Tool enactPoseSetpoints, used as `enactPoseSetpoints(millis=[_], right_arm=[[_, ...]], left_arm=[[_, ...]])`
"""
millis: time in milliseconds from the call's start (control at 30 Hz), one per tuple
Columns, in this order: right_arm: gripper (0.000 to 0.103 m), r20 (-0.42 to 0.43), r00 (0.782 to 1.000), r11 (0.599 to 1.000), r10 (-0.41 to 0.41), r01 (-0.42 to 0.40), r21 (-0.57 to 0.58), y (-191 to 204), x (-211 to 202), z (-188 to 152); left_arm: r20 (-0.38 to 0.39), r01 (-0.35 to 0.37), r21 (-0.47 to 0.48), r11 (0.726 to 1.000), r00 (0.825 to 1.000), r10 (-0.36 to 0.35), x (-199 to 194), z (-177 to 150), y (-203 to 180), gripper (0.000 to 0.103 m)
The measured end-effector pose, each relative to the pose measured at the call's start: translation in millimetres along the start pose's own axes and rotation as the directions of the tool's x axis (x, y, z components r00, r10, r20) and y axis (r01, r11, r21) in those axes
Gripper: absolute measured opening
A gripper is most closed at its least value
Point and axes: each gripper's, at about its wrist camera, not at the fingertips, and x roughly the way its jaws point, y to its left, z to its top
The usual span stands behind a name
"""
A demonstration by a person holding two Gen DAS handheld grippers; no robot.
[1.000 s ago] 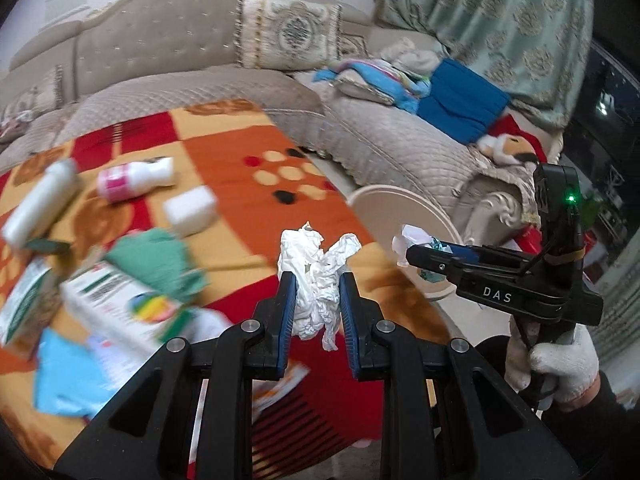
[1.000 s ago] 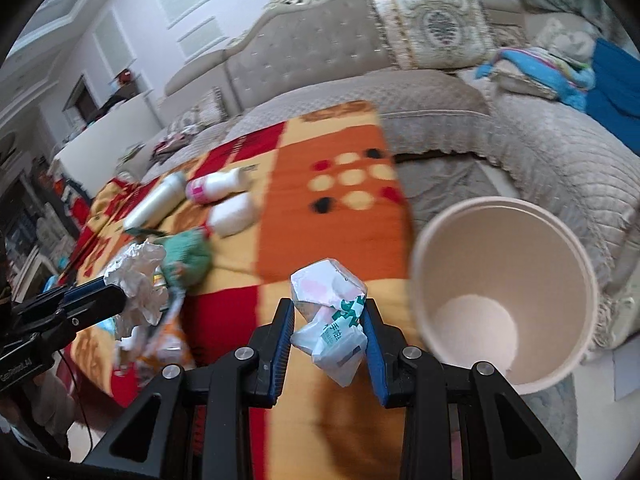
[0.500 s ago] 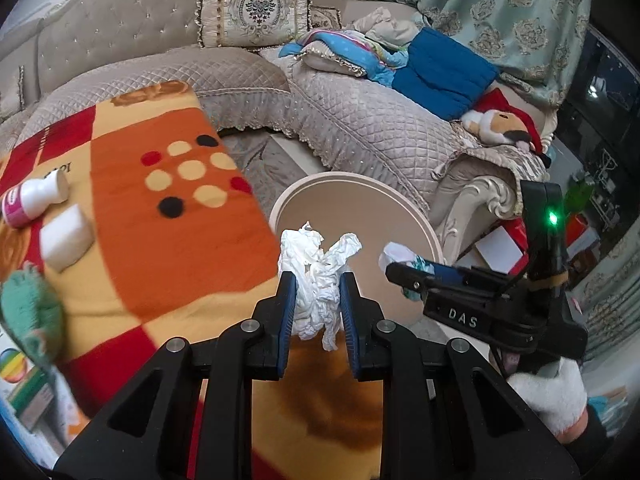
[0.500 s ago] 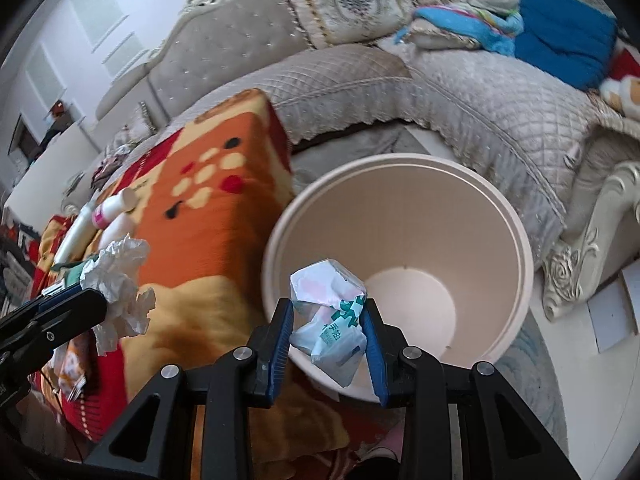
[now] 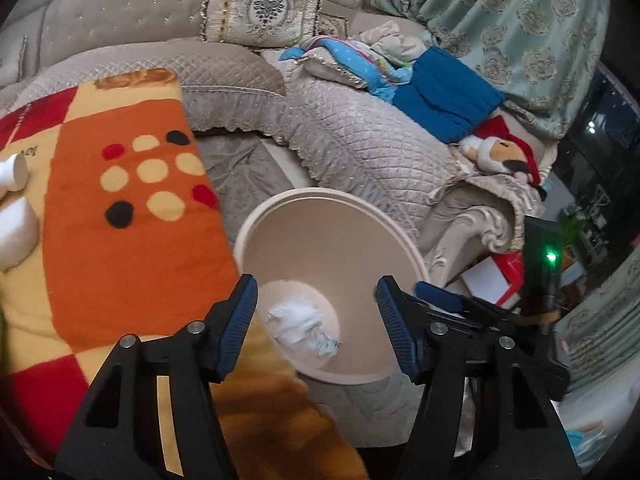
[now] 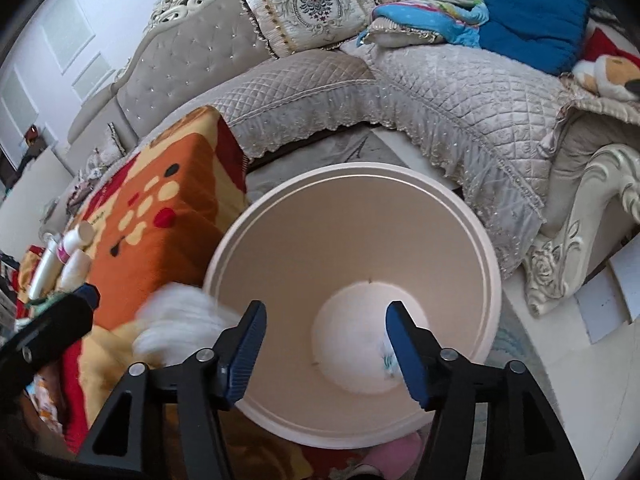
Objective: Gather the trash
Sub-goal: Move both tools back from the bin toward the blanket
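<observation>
Now both jaws are opening, nothing gripped: left gripper (image 5: pixel 316 312) and right gripper (image 6: pixel 324 344) should be kept over the bin's rim (image 6: pixel 494 280) until the tissue (image 5: pixel 302 330) and wrapper (image 6: pixel 387 356) are settled.

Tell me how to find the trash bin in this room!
Find the big grey quilted sofa and the orange spotted blanket beside it. On the floor between them stands the bin. It is the only round, cream, open-topped tub there, with crumpled white tissue at its bottom.

Both tools' jaws are opening over the bin (image 5: pixel 400 240); left tool (image 5: pixel 316 312) is dropping its tissue (image 5: pixel 304 328); right tool (image 6: pixel 324 340) is releasing its wrapper (image 6: pixel 386 354).
</observation>
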Motion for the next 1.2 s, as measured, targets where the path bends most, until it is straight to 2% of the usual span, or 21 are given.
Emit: enactPoseSetpoints(millis=[233, 533, 867, 1100, 1200], right_arm=[[0.061, -0.005, 1.0, 1.0, -0.004, 0.004, 0.008, -4, -4, -4], [0.062, 0.005, 1.0, 0.999, -0.007, 0.007, -0.036, 15, -16, -14], [0.065, 0.016, 1.0, 0.998, 0.005, -0.004, -0.062, 34, -35, -21], [0.071, 0.033, 0.999, 0.992, 0.042, -0.037, -0.121, 67, -53, -28], [0.072, 0.025, 0.998, 0.987, 0.063, -0.058, -0.149, 85, -54, -32]], left_arm=[[-0.004, -0.027, -0.029, 0.999, 1.0, 0.027, -9, -4, 6, 0.061], [-0.006, -0.098, -0.014, 0.995, 0.995, 0.098, -23, -20, 6, 0.061], [0.01, -0.126, 0.018, 0.992, 0.992, 0.126, -57, -43, 3, 0.061], [0.023, -0.161, 0.032, 0.986, 0.987, 0.16, -89, -62, 11, 0.061], [0.023, -0.192, 0.016, 0.981, 0.981, 0.191, -103, -71, 25, 0.061]])
